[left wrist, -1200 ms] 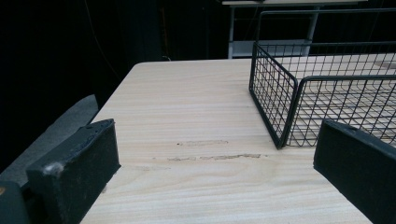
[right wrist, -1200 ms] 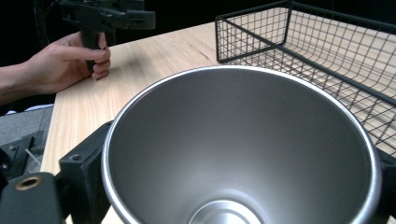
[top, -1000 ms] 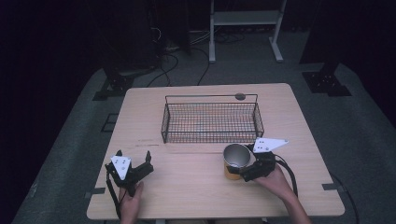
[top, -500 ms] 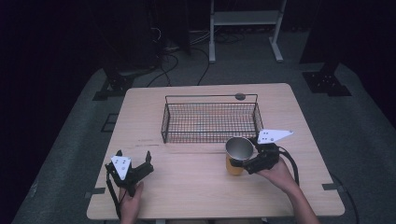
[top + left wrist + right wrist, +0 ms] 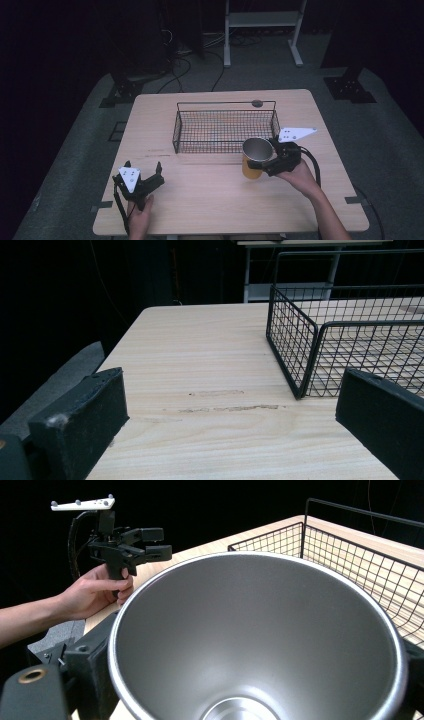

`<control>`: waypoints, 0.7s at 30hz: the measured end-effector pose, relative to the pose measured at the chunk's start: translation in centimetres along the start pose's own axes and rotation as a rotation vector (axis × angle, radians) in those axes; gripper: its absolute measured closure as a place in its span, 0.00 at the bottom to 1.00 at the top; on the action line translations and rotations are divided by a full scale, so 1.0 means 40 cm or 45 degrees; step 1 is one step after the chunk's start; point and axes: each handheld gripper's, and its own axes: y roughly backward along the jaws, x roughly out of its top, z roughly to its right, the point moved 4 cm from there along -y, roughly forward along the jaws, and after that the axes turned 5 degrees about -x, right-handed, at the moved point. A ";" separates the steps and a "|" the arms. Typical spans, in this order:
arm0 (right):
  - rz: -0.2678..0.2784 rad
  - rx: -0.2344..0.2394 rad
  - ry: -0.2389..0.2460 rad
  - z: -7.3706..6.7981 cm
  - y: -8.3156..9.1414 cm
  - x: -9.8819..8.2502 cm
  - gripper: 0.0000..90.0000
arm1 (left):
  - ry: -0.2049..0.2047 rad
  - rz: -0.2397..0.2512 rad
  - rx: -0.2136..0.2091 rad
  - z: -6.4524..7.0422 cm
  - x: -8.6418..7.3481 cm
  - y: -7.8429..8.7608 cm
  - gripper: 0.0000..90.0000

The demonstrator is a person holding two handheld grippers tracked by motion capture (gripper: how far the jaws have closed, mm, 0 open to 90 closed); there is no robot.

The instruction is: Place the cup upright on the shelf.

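A steel cup [image 5: 256, 155] with a yellow outside hangs just in front of the wire basket's [image 5: 176, 132] near right corner. My right gripper [image 5: 261, 164] is shut on it. In the right gripper view the cup's [image 5: 260, 645] open mouth faces the camera, with a black jaw on each side of it and the basket [image 5: 350, 545] to the right. My left gripper [image 5: 143, 167] rests open at the table's front left, nothing between its jaws. The left gripper view has the bare tabletop between the jaws and the basket's [image 5: 295, 350] corner ahead on the right.
The wooden table [image 5: 210, 200] has a small dark round thing [image 5: 257, 103] at its back edge behind the basket. A white stand [image 5: 260, 30] and cables lie on the floor beyond. The left hand and its gripper [image 5: 150, 542] appear far off in the right gripper view.
My right gripper has carried the cup upward and toward the basket's near right corner. The left gripper has stayed put.
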 end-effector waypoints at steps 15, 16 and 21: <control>0.004 0.002 0.016 0.032 -0.007 0.069 0.11 | -0.003 -0.003 0.001 0.001 0.000 0.000 0.00; 0.003 0.009 0.015 0.035 -0.009 0.075 0.11 | -0.003 -0.001 0.000 0.001 0.000 0.000 0.00; -0.003 0.003 0.019 0.049 -0.019 0.095 0.11 | -0.002 -0.002 0.001 0.001 0.000 0.000 0.00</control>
